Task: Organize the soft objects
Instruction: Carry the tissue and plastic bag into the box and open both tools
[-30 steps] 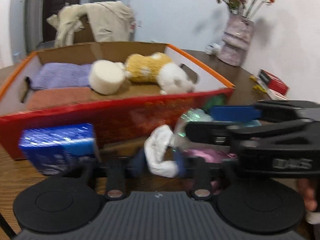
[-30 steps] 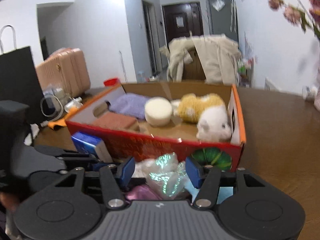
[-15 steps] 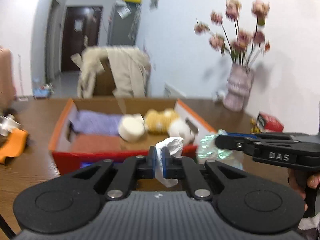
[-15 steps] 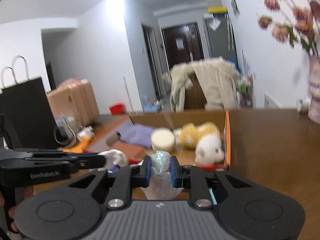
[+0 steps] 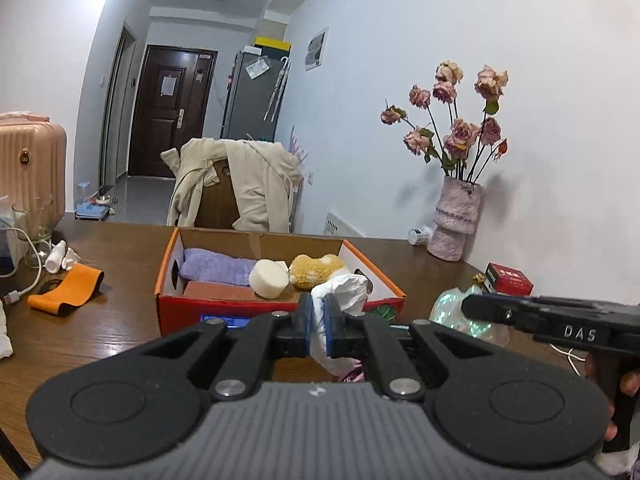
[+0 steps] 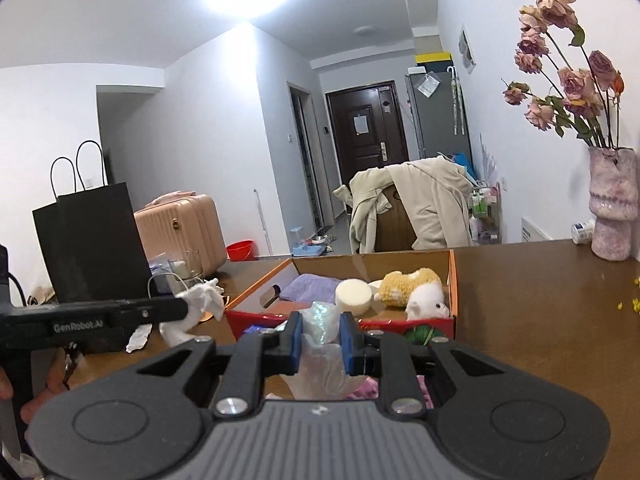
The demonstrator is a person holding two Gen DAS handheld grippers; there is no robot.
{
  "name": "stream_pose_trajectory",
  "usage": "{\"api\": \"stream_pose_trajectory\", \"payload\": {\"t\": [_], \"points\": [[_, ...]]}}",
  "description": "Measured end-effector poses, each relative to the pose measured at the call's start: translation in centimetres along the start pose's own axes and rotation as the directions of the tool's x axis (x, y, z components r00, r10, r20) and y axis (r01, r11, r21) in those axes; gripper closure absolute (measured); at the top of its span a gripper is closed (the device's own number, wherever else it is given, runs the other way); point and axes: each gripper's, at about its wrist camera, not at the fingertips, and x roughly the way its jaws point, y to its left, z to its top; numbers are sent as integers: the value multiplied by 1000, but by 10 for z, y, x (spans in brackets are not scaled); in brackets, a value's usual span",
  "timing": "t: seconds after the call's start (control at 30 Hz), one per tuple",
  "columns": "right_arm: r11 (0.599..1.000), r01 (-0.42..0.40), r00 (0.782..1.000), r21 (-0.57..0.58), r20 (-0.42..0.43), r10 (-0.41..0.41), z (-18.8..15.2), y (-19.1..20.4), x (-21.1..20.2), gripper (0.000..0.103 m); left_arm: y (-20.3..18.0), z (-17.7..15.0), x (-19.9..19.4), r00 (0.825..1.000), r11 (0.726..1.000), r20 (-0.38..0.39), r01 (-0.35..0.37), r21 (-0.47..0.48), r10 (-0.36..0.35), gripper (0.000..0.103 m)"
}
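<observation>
My left gripper (image 5: 318, 330) is shut on a crumpled white cloth (image 5: 340, 290) and holds it raised in front of the red cardboard box (image 5: 276, 309). My right gripper (image 6: 320, 338) is shut on a shiny translucent plastic bag (image 6: 322, 322), also lifted before the box (image 6: 400, 323). The box holds a purple towel (image 5: 218, 266), a reddish cloth (image 5: 240, 291), a white round sponge (image 5: 268, 278) and a yellow-and-white plush toy (image 5: 318, 266). The bag also shows in the left wrist view (image 5: 456, 312), and the white cloth in the right wrist view (image 6: 200, 304).
A vase of dried roses (image 5: 456, 220) and a red packet (image 5: 508, 278) stand at the right. An orange strap (image 5: 66, 290), cables and a glass lie at the left. A black paper bag (image 6: 92, 240) stands far left. A blue pack (image 5: 226, 320) and a pink item (image 6: 366, 392) lie before the box.
Both grippers closed on their items, the white cloth and the plastic bag, and lifted them up and back from the table in front of the box.
</observation>
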Motion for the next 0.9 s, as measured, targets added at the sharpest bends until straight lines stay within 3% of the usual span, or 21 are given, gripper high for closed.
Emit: {"api": "stream_pose_trajectory", "payload": {"t": [0.17, 0.33, 0.57, 0.7, 0.9], "points": [[999, 13, 1000, -33, -7, -13, 8, 10, 7, 84, 15, 12, 7, 1000, 1000, 23, 10, -12, -10, 96], [995, 26, 999, -100, -24, -28, 27, 7, 43, 84, 37, 42, 55, 1000, 1000, 14, 20, -12, -20, 96], [989, 38, 995, -140, -89, -50, 53, -21, 141, 84, 87, 72, 170, 995, 998, -85, -49, -27, 47, 96], [991, -3, 990, -131, -139, -15, 68, -28, 200, 84, 111, 77, 228, 986, 995, -144, -94, -29, 89, 96], [987, -85, 973, -138, -224, 53, 79, -9, 283, 82, 140, 65, 261, 969, 988, -196, -156, -18, 150, 95]]}}
